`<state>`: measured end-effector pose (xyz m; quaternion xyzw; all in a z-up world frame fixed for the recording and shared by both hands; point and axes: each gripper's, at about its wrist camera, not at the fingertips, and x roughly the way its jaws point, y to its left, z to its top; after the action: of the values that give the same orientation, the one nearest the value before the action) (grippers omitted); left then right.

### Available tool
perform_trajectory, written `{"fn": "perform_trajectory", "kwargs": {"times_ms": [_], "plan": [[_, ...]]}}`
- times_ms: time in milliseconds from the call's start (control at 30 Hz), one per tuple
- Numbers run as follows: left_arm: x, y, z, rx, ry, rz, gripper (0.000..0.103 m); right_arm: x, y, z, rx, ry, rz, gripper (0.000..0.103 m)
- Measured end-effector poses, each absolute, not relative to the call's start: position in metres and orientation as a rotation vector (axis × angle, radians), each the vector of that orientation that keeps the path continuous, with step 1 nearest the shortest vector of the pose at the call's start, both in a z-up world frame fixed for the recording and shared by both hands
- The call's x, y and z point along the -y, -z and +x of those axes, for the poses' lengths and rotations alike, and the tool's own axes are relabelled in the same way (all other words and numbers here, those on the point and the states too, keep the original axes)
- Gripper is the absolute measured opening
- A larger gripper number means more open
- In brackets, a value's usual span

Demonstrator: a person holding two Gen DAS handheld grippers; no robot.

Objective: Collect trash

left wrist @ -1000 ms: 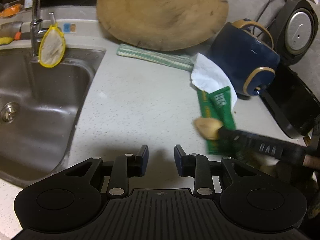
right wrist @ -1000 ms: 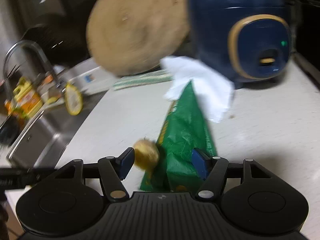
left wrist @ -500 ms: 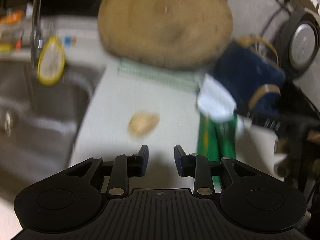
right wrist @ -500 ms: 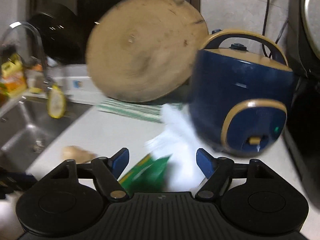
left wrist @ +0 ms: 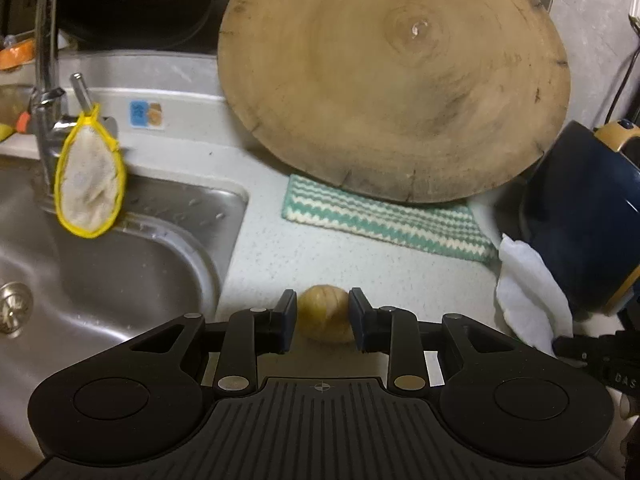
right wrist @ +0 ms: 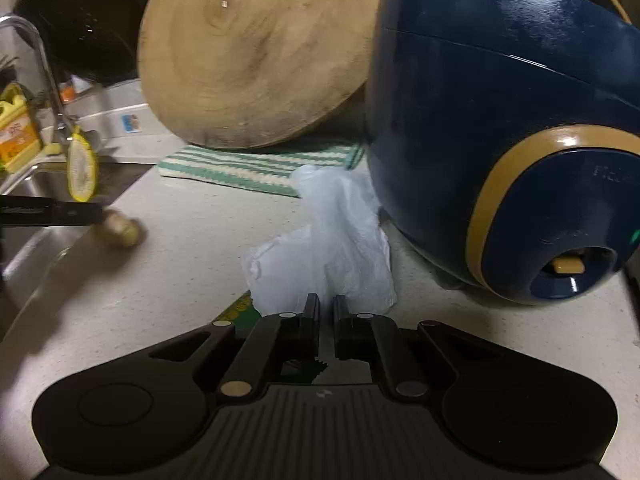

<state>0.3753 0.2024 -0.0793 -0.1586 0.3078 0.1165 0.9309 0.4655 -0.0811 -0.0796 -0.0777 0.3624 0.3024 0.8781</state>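
Note:
A small tan rounded scrap lies on the speckled counter between the fingers of my left gripper. The jaws stand open around it with a small gap each side. It also shows in the right wrist view, beside the left gripper's finger. My right gripper is nearly closed on the lower edge of a crumpled white plastic bag. A corner of a green wrapper shows under its left finger. The white bag also shows in the left wrist view.
A steel sink with a tap and a hanging yellow-rimmed scrubber is on the left. A round wooden board leans at the back over a striped cloth. A blue rice cooker stands right.
The tan scrap went from beside the green wrapper to the counter near the sink. My left gripper moved forward until it sat between its fingers. My right gripper closed on the white bag.

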Motion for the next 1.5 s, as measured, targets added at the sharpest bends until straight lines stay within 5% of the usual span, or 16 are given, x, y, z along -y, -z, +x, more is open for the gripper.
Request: {"fn": "perform_trajectory", "kwargs": {"times_ms": [633, 1100, 1167, 1233, 1300, 1500], "plan": [[-0.175, 0.064, 0.377, -0.669, -0.216, -0.283, 0.032, 0.079, -0.004, 0.423, -0.598, -0.771, -0.135, 0.001], [-0.151, 0.047, 0.335, -0.678, -0.202, -0.288, 0.032, 0.052, 0.043, 0.328, -0.809, -0.978, -0.227, 0.003], [-0.151, 0.045, 0.326, -0.675, -0.211, -0.307, 0.032, 0.051, 0.047, 0.313, -0.796, -0.967, -0.265, 0.01], [-0.151, 0.044, 0.316, -0.672, -0.219, -0.322, 0.032, 0.054, 0.048, 0.303, -0.773, -0.937, -0.275, 0.036], [-0.149, 0.043, 0.309, -0.669, -0.213, -0.339, 0.032, 0.064, 0.046, 0.297, -0.755, -0.899, -0.251, 0.049], [-0.117, 0.036, 0.303, -0.675, -0.08, -0.357, 0.032, 0.102, 0.042, 0.302, -0.763, -0.785, -0.147, 0.055]]}}
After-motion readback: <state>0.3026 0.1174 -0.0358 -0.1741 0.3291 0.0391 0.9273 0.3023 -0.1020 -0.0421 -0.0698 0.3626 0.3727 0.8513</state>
